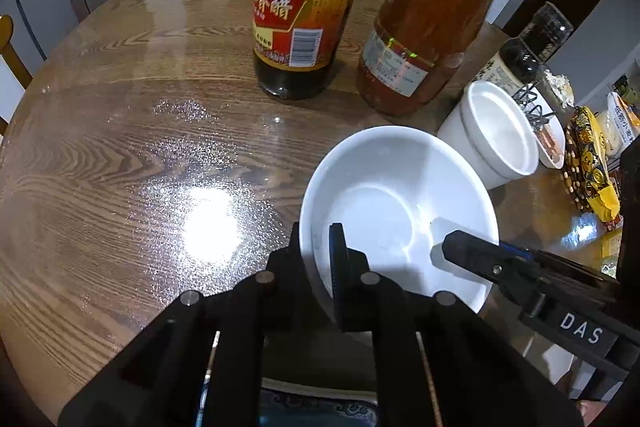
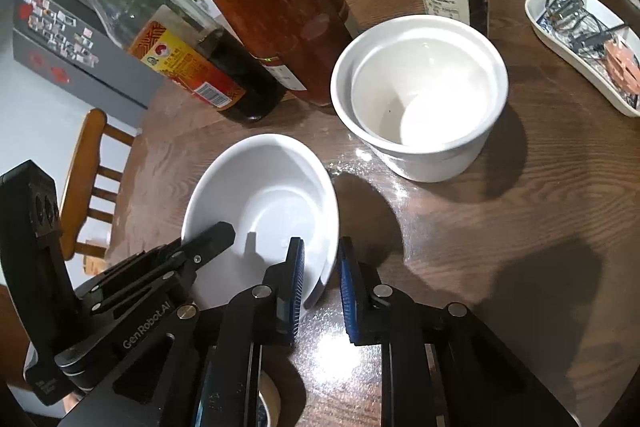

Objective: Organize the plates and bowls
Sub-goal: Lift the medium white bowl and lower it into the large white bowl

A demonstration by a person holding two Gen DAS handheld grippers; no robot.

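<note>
Left hand-held gripper (image 1: 316,259) pinched near-left rim of white bowl (image 1: 396,203) on table (image 1: 120,155); right hand-held gripper (image 2: 322,267) pinched opposite rim. Stacked white cups (image 2: 420,95) beyond, right side nearer.

Black linkage fingers (image 2: 296,291) with blue ribbed pads, silver pins.
</note>
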